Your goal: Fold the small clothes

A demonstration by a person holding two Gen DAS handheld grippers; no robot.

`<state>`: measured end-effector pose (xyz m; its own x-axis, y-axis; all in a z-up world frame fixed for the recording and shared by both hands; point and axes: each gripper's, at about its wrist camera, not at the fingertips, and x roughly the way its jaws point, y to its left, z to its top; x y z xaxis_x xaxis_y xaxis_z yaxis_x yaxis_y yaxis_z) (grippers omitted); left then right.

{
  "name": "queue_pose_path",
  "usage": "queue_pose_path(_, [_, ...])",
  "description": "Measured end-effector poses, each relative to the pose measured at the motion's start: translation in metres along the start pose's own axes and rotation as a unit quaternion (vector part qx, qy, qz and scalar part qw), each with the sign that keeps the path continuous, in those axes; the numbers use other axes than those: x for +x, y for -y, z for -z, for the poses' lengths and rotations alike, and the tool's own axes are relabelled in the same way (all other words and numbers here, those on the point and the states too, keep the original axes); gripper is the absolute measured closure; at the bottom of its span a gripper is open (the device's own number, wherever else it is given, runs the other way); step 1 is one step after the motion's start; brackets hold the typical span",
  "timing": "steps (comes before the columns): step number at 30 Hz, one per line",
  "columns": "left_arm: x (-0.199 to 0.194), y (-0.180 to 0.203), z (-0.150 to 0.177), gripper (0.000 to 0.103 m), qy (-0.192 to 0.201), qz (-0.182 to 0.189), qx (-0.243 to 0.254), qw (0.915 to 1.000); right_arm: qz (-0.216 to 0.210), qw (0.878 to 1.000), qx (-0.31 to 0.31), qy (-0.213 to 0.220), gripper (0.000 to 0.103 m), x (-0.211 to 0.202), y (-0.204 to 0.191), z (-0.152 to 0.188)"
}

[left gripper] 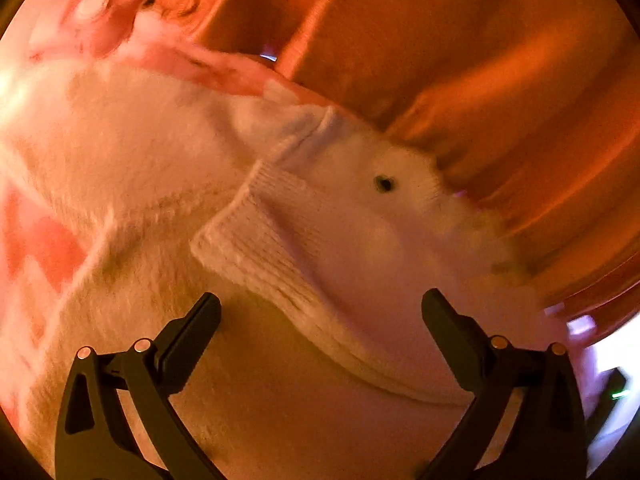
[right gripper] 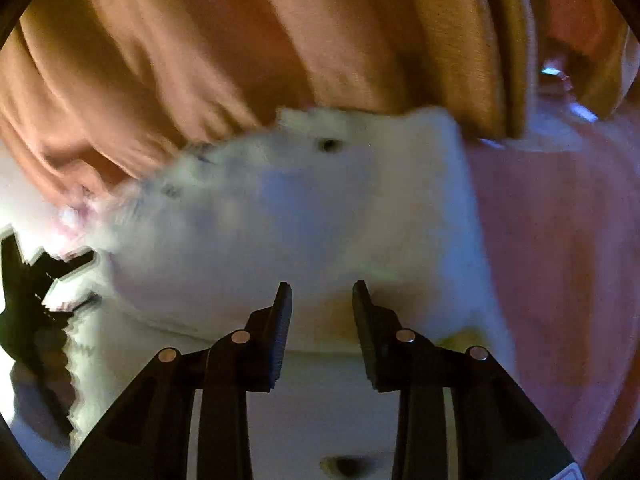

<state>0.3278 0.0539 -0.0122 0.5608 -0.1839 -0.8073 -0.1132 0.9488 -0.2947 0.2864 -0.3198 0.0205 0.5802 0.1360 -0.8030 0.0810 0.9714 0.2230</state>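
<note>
Looking past our left claw [left gripper: 320,308], we see its jaws spread wide with nothing between them, hovering over a fuzzy white sweater [left gripper: 168,168] whose ribbed cuff [left gripper: 256,248] lies just ahead. Our right claw [right gripper: 322,292] is narrowly parted, empty, the same white knit just beyond its tips. Orange fabric [right gripper: 240,40] lies behind, pink cloth [right gripper: 560,220] to the right.

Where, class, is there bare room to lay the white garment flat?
Bare room: the pink sheet right of the white fuzzy garment, bordered above by orange fabric. Crowded: the garment and its ribbed cuff fill the space under the left gripper and right gripper; orange folds press along its far edge.
</note>
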Motion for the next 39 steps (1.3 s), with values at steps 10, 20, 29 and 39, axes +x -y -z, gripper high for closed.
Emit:
queue_pose_path(10, [0.018,0.02,0.008,0.005,0.002,-0.117,0.079,0.9899,0.035,0.999,0.014,0.009,0.103,0.002,0.021,0.004])
queue_pose_path(20, [-0.06,-0.125,-0.031,0.005,0.054,-0.132,-0.046,0.9887,0.021,0.998,0.004,0.059,0.079,-0.04,-0.019,0.018])
queue_pose_path(29, [-0.064,-0.286,-0.089,0.005,0.049,-0.253,-0.16,0.9529,-0.009,0.998,-0.056,0.04,0.063,-0.027,-0.079,0.053])
queue_pose_path(39, [-0.042,-0.31,-0.117,0.071,0.063,-0.246,-0.19,0.9484,0.009,0.998,-0.05,0.026,0.055,-0.011,-0.086,0.066])
